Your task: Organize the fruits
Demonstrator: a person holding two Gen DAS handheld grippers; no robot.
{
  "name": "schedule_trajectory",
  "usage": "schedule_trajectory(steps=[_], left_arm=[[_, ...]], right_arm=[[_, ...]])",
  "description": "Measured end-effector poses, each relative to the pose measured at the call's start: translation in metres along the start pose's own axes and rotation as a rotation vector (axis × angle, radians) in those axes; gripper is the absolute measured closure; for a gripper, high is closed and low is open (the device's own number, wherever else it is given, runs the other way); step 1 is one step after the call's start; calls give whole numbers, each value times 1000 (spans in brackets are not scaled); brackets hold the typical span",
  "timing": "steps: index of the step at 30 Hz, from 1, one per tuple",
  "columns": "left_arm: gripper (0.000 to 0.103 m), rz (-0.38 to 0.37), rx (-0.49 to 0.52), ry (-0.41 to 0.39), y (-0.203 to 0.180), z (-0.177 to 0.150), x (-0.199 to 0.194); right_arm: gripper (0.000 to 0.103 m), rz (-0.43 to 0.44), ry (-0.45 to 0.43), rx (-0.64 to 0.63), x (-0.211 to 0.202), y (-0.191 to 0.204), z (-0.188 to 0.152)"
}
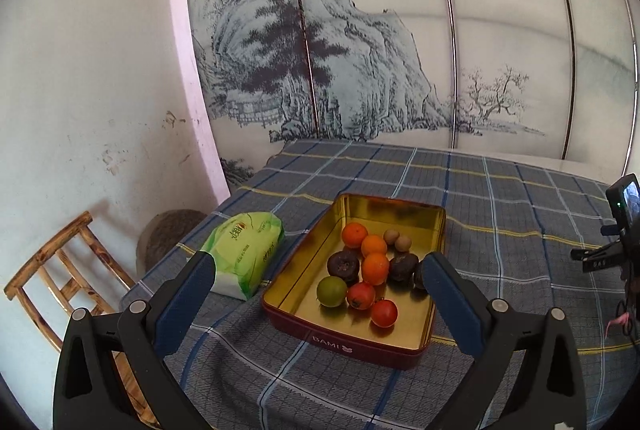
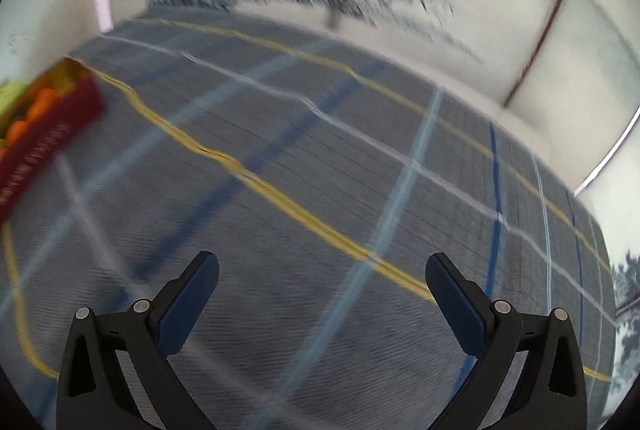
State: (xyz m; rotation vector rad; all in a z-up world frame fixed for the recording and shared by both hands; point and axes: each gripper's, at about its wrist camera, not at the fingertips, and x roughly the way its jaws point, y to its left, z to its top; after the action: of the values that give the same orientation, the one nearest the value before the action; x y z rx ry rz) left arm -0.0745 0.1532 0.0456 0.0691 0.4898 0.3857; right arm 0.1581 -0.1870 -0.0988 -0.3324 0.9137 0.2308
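A dark red tin (image 1: 340, 342) with a gold inside sits on the plaid tablecloth. It holds three oranges (image 1: 375, 268), two red fruits (image 1: 384, 313), a green fruit (image 1: 331, 291), dark brown fruits (image 1: 343, 262) and two small tan ones (image 1: 403, 243). My left gripper (image 1: 318, 270) is open and empty, held above and in front of the tin. My right gripper (image 2: 322, 270) is open and empty over bare cloth; the view is blurred. The tin (image 2: 52, 134) shows at its far left edge with oranges (image 2: 38, 108) inside.
A green tissue pack (image 1: 244, 254) lies left of the tin. A wooden chair (image 1: 72, 270) stands at the table's left. A camera on a clamp (image 1: 620, 230) stands at the right edge. A painted screen (image 1: 360, 50) backs the table.
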Motion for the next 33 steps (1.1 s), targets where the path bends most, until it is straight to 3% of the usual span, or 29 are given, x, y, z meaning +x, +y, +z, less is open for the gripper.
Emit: schedule_trajectory(steps=[2,8,13,22,33], left_arm=[[0,10,7,21,-2,2,6],[0,39,16,70,-6,10,24],[0,51,17,94,-7,16,33],[0,42,20,94,-1,20,40],[0,70,37,68,-7,27,23]], right_arm=[[0,2,28,-1,14,-13,0],[0,177,8,48,50,-51,17],[0,191,-16,46,68,-69,33],[0,195,-17,36,68,-68,33],[0,195,-17,36,68,-68,33]])
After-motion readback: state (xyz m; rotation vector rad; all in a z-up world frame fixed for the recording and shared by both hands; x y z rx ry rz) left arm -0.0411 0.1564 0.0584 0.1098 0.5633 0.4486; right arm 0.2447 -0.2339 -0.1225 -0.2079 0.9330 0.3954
